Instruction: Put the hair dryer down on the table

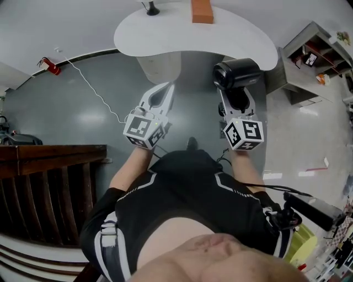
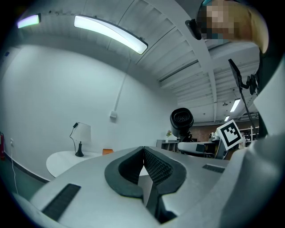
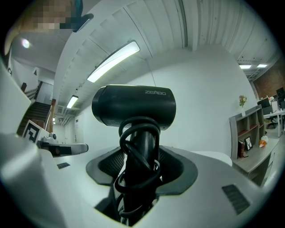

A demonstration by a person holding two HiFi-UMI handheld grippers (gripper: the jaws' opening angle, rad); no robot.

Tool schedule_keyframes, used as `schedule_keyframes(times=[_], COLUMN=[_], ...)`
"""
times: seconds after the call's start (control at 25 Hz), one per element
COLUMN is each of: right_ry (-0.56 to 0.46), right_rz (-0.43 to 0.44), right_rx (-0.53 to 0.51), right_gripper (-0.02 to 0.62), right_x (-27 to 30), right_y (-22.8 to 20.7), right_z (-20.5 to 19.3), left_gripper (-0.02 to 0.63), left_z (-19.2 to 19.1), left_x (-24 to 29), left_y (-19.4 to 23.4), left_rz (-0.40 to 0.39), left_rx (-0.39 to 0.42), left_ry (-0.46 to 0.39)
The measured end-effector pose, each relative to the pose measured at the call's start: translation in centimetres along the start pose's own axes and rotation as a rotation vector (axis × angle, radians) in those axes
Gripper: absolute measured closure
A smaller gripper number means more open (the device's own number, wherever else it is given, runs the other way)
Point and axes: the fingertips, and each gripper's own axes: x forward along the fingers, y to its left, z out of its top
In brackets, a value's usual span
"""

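Note:
A black hair dryer (image 3: 133, 107) stands upright in my right gripper (image 3: 141, 167), its cord wound round the handle; the jaws are shut on that handle. From the head view the hair dryer (image 1: 236, 74) hangs over the grey floor just short of the white table (image 1: 165, 33). My left gripper (image 1: 165, 93) is beside it, pointing level at the table, jaws shut and empty. Seen from the left gripper (image 2: 143, 165), the hair dryer (image 2: 181, 121) shows at the right and the table (image 2: 62, 159) lies ahead.
On the table stand an orange block (image 1: 202, 11) and a small lamp (image 2: 80, 140). A shelf unit (image 1: 311, 60) is at the right. A white cable (image 1: 94, 91) runs across the floor on the left, beside a dark wooden stair rail (image 1: 49, 165).

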Motion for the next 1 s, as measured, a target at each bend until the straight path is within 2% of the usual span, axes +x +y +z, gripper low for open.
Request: schedule_keyframes(times=[0.56,0.8,1.0], right_ry=[0.003,0.003,-0.002], right_rz=[0.038,0.036,0.012], right_rx=[0.000,0.033,0.044], right_gripper=[0.347,0.347,0.347], right_x=[4.1,5.3,6.3], right_y=[-9.2,-10.6,-11.9], right_z=[-0.1,-0.8,-0.6], left_gripper=[0.574,0.574,0.574], left_z=[-1.3,-1.4,-0.9], left_x=[10.8,12.2,14.3], left_y=[-1.1,-0.4,-0.3], left_rz=[0.009,0.017,-0.015], left_rx=[0.037,0.077,0.122], left_ry=[0.057,0.093,0.068])
